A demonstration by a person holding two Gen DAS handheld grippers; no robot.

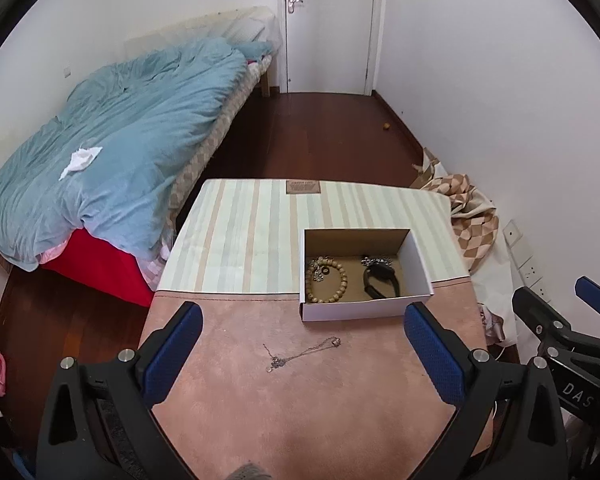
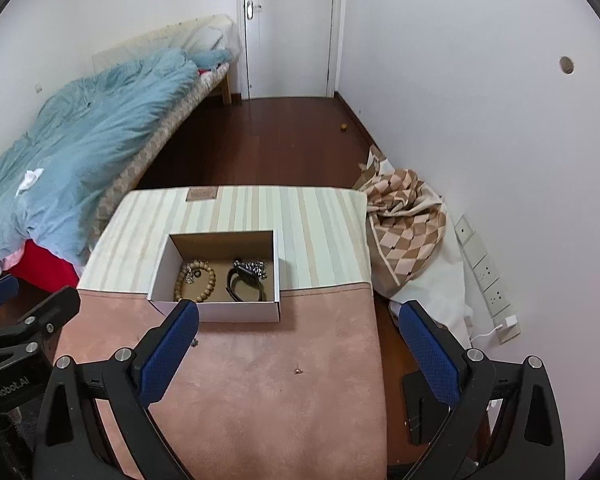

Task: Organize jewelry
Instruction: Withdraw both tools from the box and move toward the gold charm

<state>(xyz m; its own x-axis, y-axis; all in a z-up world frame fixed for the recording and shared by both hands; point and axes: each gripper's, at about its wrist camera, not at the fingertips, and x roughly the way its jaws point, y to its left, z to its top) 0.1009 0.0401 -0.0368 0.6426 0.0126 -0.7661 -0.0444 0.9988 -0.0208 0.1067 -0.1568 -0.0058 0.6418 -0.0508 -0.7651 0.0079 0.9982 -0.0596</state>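
Table [image 1: 228,224] fills lower frame | box [image 1: 364,312] at centre holds bead bracelet [image 1: 327,280] and watch [image 1: 381,280] | necklace [image 1: 300,354] lies loose below it | small earring [image 2: 298,370] also left | left gripper [image 1: 304,344], right gripper [image 2: 298,344] gape, empty

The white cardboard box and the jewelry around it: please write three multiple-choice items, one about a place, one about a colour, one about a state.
1. Where does the thin chain necklace lie?
A. in the box
B. on the pink mat before the box
C. on the bed

2. What colour are the finger pads?
A. blue
B. red
C. green

3. How are the left gripper's fingers?
A. shut on the necklace
B. shut, empty
C. open, empty

Key: B, the thin chain necklace lies on the pink mat, outside the white cardboard box; A, the pads are blue; C, the left gripper is spread and holds nothing.
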